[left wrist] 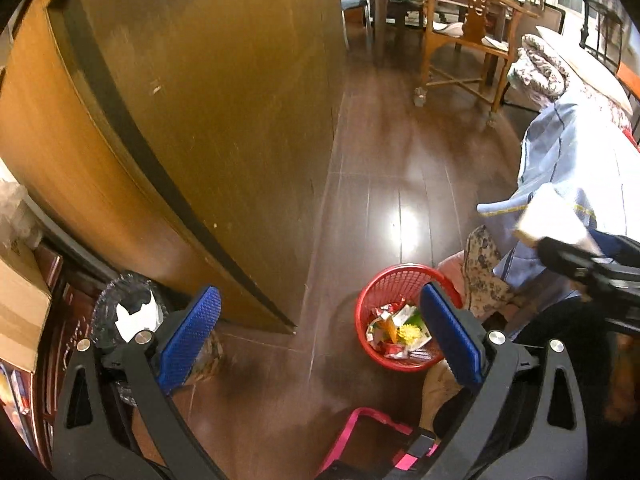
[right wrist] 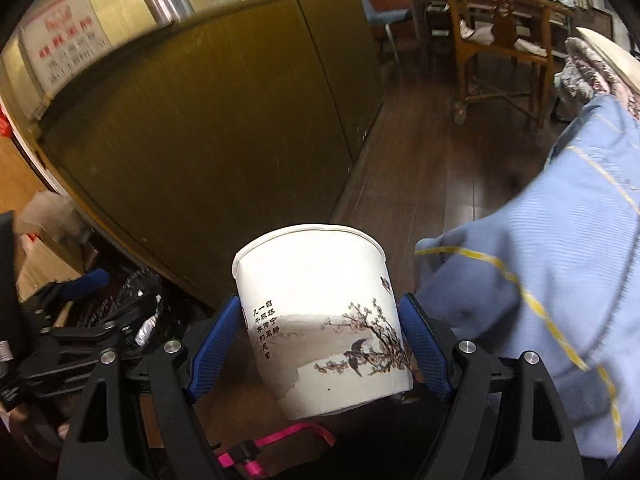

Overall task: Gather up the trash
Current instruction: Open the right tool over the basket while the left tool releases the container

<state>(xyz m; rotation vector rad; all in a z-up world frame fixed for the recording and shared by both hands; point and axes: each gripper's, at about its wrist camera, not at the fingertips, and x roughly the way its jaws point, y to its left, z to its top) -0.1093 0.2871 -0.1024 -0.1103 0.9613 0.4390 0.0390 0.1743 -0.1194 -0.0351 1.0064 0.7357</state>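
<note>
In the right wrist view my right gripper (right wrist: pixel 320 303) is shut on a white paper cup (right wrist: pixel 320 280) printed with birds, blossoms and black characters; the blue pads (right wrist: pixel 214 344) press on both its sides and the cup tilts with its rim away from me. The left wrist view shows my left gripper (left wrist: pixel 320 292) wide open with nothing between its fingers, above the dark floor. A red mesh basket (left wrist: pixel 394 270) holding wrappers and paper scraps (left wrist: pixel 400 332) stands just behind its right pad. At the right edge of that view, the right gripper (left wrist: pixel 580 268) carries the cup (left wrist: pixel 552 220).
A black mesh bin (left wrist: pixel 120 300) with white paper in it stands left, against a tall wooden cabinet (left wrist: pixel 200 120). Blue bedding (left wrist: pixel 580 168) hangs at the right. A wooden chair (left wrist: pixel 468 40) and a table stand farther back. A pink strap (left wrist: pixel 360 432) lies below.
</note>
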